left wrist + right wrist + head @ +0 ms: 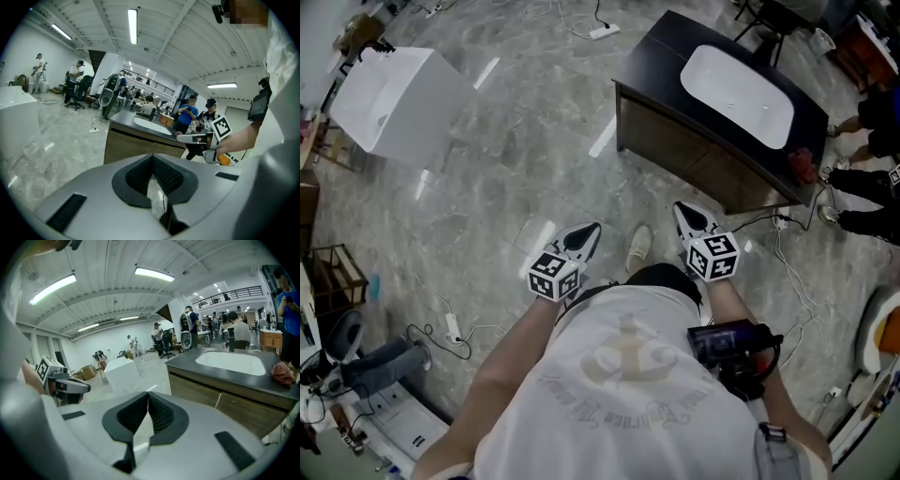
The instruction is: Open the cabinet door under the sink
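Shut tight on nothing, pads together: left tongs (pixel 584 236) and right tongs (pixel 687 216), side by side in the lower middle of the head view, above the floor (pixel 516 169) and well apart from the cabinet door (pixel 664 141). Further out, toward the upper right of that view, cabinet door under the sink (pixel 736 82) closed flush and untouched, no handle clear enough to make out. By the look of it barely begun: yet to close in, open a pair of tongs, catch the door's edge and swing it outward.
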